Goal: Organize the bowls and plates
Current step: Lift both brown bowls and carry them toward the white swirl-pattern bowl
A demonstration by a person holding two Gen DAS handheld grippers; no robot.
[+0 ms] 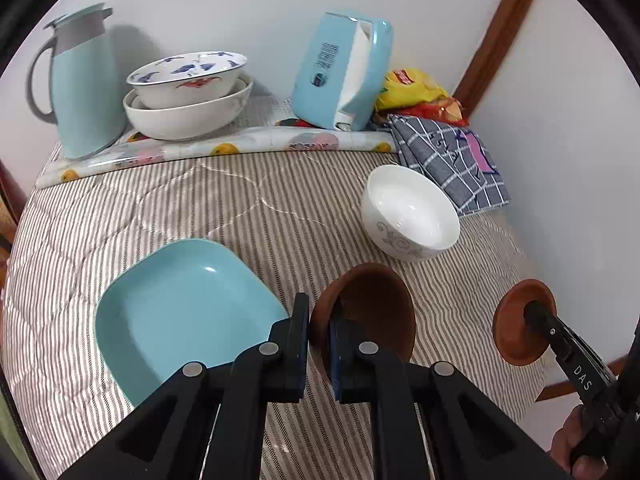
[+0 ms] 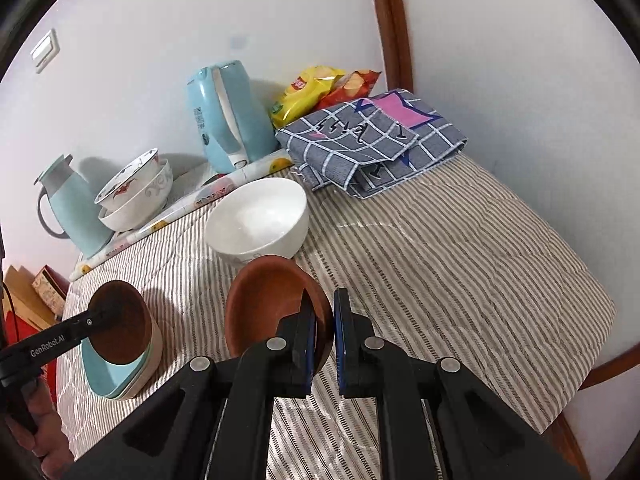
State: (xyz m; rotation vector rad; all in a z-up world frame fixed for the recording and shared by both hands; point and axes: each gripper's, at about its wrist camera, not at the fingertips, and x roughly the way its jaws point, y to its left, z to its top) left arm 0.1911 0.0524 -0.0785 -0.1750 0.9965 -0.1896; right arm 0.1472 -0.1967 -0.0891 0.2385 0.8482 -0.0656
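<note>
My left gripper (image 1: 319, 320) is shut on the rim of a dark brown bowl (image 1: 372, 304) and holds it above the striped cloth, next to a light blue square plate (image 1: 180, 312). My right gripper (image 2: 324, 320) is shut on the rim of a reddish-brown shallow dish (image 2: 268, 304); it also shows at the right of the left wrist view (image 1: 516, 332). A white bowl (image 1: 412, 216) with a grey pattern sits on the cloth beyond both. Two stacked patterned bowls (image 1: 188, 92) stand at the back left. In the right wrist view the dark brown bowl (image 2: 124, 324) hangs over the blue plate (image 2: 108, 376).
A light blue jug (image 1: 80, 84) stands at the back left and a blue kettle (image 1: 340, 72) leans at the back wall. Snack bags (image 1: 416, 88) and a folded checked cloth (image 1: 448, 160) lie at the back right. The table edge (image 2: 592, 344) falls off at right.
</note>
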